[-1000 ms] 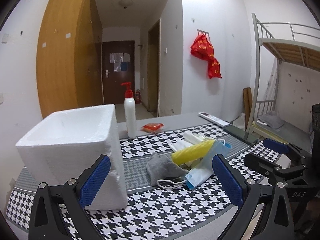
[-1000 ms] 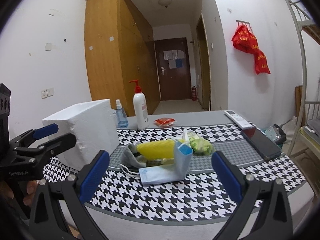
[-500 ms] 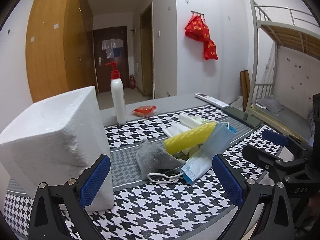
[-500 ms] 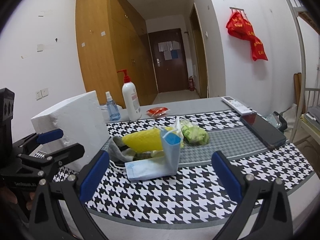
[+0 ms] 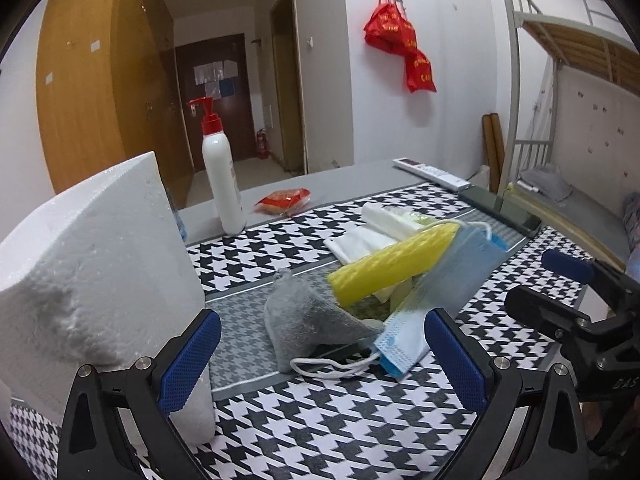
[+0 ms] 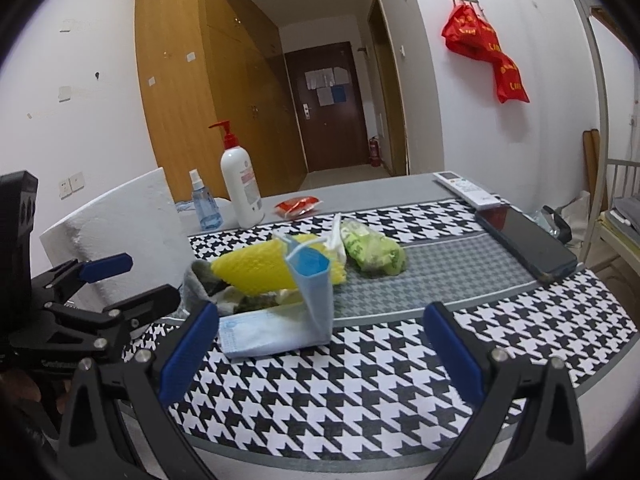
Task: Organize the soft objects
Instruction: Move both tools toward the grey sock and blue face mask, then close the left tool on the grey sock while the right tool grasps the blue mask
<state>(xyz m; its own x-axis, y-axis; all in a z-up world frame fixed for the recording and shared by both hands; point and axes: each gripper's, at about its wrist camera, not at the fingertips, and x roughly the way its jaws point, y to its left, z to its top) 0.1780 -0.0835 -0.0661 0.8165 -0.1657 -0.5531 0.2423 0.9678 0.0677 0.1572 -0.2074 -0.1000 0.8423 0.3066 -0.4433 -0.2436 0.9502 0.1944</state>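
A pile of soft things lies mid-table: a grey sock [image 5: 312, 320], a yellow textured foam piece [image 5: 392, 268] [image 6: 260, 270], a blue face mask [image 5: 432, 300] [image 6: 288, 320], white cloth [image 5: 368, 236] and a green bag [image 6: 372, 250]. A white foam box [image 5: 88, 280] [image 6: 128, 232] stands to the left. My left gripper [image 5: 320, 364] is open, just short of the sock and mask. My right gripper [image 6: 320, 356] is open, close in front of the mask. Each gripper shows in the other's view, at the frame edge.
On the houndstooth mat [image 6: 360, 380] and grey table stand a white pump bottle [image 5: 222, 184] [image 6: 240, 184], a small blue spray bottle [image 6: 204, 208], a red packet [image 5: 284, 200], a remote [image 6: 468, 192] and a dark phone [image 6: 524, 240]. A bunk bed [image 5: 560, 120] is right.
Both grippers have moved lower and closer to the pile; the sock, mask and foam box loom larger. Nothing on the table has shifted.
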